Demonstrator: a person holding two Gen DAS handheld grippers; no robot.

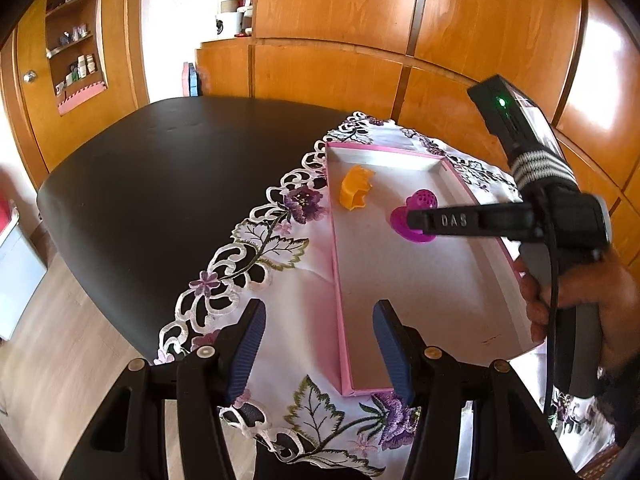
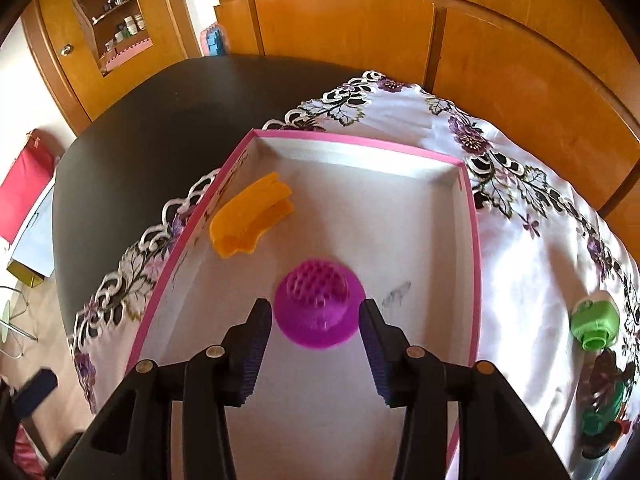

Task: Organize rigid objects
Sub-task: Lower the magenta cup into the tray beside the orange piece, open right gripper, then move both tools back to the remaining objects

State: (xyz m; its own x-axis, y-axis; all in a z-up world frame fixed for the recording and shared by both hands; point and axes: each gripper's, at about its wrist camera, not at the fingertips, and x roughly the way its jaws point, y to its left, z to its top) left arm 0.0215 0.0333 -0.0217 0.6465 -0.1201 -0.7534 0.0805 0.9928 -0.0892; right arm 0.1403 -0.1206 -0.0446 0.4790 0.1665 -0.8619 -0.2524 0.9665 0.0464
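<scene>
We read the step in hand as dropping the purple perforated plastic dome with a flat flange (image 2: 320,312) into the shallow pink-rimmed cardboard box (image 2: 476,240). The dome sits on the box floor, flange down, about mid-box, between the right tool's (image 2: 316,344) pads. Both pads stand just clear of the flange, so that tool is spread and pinching nothing.

To finish it well we'd lift the right tool straight up and back. No sideways drag, or a pad clips the flange and skids the piece on the smooth card floor.

The left tool (image 1: 320,354) is spread too and holds nothing. It hovers over the box's near-left wall and the cloth. We'd keep it off the rim, since the box looks light and would shift on the satin.

The orange curved plastic piece with notched edges (image 2: 250,222) lies tilted against the left wall, toward the far end of the box. The green ribbed plastic piece with a short neck (image 2: 594,322) lies outside the box on the white embroidered cutwork cloth (image 2: 532,280), near the desk's right edge. It's a likely next pick. Something darker green below it is too blurred to identify.

Materials:
- Hard moulded parts, glossy.
- The dome top is studded with holes, so we'd grip at the flange.
- Cloth is slick, with open lace borders.
- Black matte desk (image 1: 160,168) is bare on the left side.
</scene>
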